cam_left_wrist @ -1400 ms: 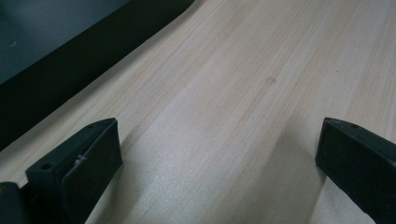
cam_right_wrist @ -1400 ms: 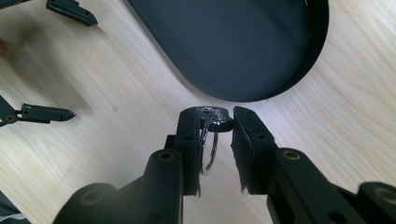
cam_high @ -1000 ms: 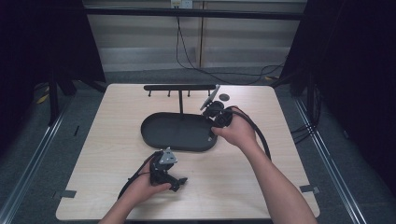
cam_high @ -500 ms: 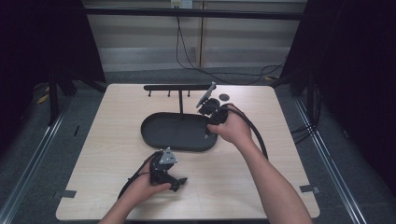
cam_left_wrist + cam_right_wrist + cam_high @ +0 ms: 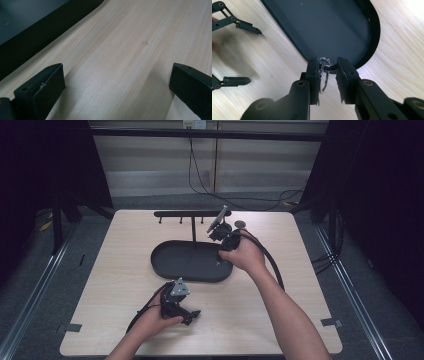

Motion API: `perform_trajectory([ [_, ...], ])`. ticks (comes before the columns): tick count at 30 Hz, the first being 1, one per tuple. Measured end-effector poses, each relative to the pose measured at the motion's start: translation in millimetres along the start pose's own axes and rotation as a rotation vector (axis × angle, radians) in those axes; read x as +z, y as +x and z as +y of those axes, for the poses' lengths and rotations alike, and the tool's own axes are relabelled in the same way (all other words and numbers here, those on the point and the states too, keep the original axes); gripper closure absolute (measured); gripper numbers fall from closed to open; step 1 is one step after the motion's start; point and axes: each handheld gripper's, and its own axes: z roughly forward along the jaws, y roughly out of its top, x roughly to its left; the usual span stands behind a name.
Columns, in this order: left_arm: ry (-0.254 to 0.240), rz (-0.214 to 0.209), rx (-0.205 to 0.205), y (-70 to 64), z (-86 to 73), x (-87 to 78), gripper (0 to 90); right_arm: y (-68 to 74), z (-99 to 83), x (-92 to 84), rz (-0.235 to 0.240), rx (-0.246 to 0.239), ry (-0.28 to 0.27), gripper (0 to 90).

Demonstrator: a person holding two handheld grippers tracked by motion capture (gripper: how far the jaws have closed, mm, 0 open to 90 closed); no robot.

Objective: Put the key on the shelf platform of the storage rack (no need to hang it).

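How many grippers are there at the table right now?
2: the left gripper near the table's front edge, open and empty; the right gripper by the black tray's right end, holding a metal ring.

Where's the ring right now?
In the right gripper view, the ring is clamped in the right gripper, over the near rim of the black tray.

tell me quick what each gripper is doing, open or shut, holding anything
Left gripper: open, holding nothing, over the table.
Right gripper: shut on a small metal ring, above the tray.
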Motion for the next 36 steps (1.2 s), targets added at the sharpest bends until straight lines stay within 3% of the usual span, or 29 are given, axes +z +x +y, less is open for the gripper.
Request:
perform_trajectory([
  [19,0.0,0.0,0.0,0.0,0.0,0.0,0.0,-6.9,9.1,8.0,0.009,0.038,-0.012,73.2],
  [36,0.0,0.0,0.0,0.0,0.0,0.0,0.0,-3.4,21.1,17.3,0.009,0.023,-0.014,73.2],
])
